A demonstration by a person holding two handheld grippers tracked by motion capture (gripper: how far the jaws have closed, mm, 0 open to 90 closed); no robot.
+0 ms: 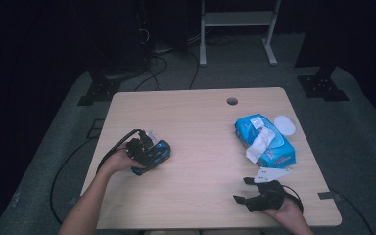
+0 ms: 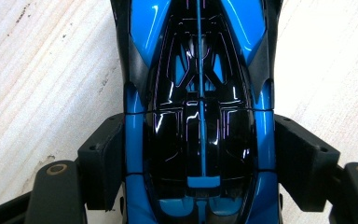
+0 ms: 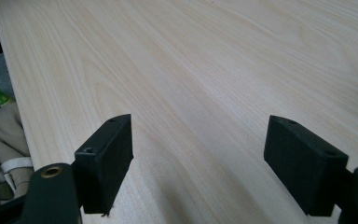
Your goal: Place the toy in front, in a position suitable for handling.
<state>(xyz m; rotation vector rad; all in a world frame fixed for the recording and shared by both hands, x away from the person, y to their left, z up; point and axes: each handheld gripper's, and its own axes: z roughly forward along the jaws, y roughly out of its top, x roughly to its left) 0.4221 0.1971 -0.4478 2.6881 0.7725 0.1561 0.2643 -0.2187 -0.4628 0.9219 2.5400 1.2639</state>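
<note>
**Glossy blue plastic, gripped across the waist**

Blue and black, hard and shiny: the toy car (image 1: 157, 152) sits on the left half of the wooden table (image 1: 200, 127), toward the near edge, with the left gripper (image 1: 147, 151) around it. In the left gripper view the car's (image 2: 200, 116) body runs straight up between the two black jaws, and the pads (image 2: 103, 161) sit flush against its blue flanks on both sides, with no gap that I can see. The jaws stand fairly wide, spread by the car's width, so this reads as a grip on the car and not an open hand.

The car looks light and rigid, a moulded shell (thin fins and struts show along the roof), so it should lift easily. The lacquered sides are probably slippery and taper toward the nose, so a hold at the widest, flattest part of the flanks seems safest. Squeezing the roof ribs could crack them.

Further right, a blue pack of wet wipes (image 1: 266, 142) lies on the far right of the table with a white sheet pulled out, and a white lid (image 1: 285, 124) lies just beyond it.

Nearest right, the right gripper (image 1: 247, 190) rests by the near edge, jaws spread wide and empty over bare wood (image 3: 214, 93).
</note>
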